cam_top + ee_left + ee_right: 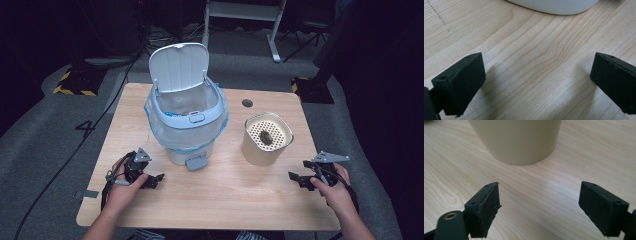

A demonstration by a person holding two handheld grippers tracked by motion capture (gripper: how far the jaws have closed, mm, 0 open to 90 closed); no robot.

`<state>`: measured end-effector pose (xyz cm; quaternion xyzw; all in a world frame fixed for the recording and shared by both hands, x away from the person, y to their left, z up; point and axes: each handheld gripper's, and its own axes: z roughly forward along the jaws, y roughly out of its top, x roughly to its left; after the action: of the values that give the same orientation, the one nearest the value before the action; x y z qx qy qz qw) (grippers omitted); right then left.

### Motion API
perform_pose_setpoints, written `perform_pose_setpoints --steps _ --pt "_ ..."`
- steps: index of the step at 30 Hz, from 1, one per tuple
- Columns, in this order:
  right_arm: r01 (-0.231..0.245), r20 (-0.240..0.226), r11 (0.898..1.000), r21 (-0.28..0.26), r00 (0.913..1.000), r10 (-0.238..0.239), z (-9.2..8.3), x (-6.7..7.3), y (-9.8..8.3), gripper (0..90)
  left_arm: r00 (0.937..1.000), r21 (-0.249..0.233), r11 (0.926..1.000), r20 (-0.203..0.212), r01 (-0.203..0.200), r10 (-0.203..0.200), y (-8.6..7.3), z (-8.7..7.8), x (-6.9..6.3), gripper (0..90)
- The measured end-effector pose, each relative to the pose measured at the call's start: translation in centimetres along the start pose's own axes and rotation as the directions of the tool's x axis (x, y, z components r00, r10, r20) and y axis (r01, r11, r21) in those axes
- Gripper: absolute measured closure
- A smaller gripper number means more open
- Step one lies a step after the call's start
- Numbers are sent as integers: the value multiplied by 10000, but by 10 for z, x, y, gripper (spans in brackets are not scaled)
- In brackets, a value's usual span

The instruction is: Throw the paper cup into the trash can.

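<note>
Your wooden table (225, 200) carries the white pedal bin (186, 117) at its middle, lid up, blue liner over the rim. To its right stands the beige perforated container (266, 139), just ahead of your right gripper (299, 179), whose jaws gape empty. Your left gripper (154, 180) rests near the bin's base, jaws likewise wide apart, holding nothing.

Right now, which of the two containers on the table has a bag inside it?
The white bin on the left: its lid stands open and a blue-edged bag lines its rim. The beige canister on the right has a perforated top and no bag.
</note>
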<state>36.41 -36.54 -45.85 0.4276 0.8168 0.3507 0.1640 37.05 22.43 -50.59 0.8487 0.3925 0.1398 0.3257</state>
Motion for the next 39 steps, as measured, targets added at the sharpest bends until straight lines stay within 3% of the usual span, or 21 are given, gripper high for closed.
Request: perform_pose_setpoints --steps 6,10,13,19,26,39 --pt "-6 72 9995 -308 10000 8 14 6 -16 170 10000 6 10000 -2 5 -5 0 0 0 2" --pt "108 442 9982 -583 9990 -82 24 11 -26 164 9998 7 9999 -173 121 -121 0 0 -2 2" --pt "289 607 9985 -456 9978 -262 32 15 -33 152 9994 32 9996 -190 278 -277 -1 -1 -3 1" --pt "103 521 9995 -310 9986 -87 33 15 -33 148 9987 -54 9993 -355 373 -375 -2 -2 -4 14" --pt "77 531 9995 -309 9986 -60 33 15 -33 146 9961 -293 9974 -567 661 -677 -4 -5 -3 105" --pt "73 531 9995 -310 9986 -56 33 15 -33 145 9950 -343 9966 -627 754 -774 -5 -6 -6 123"
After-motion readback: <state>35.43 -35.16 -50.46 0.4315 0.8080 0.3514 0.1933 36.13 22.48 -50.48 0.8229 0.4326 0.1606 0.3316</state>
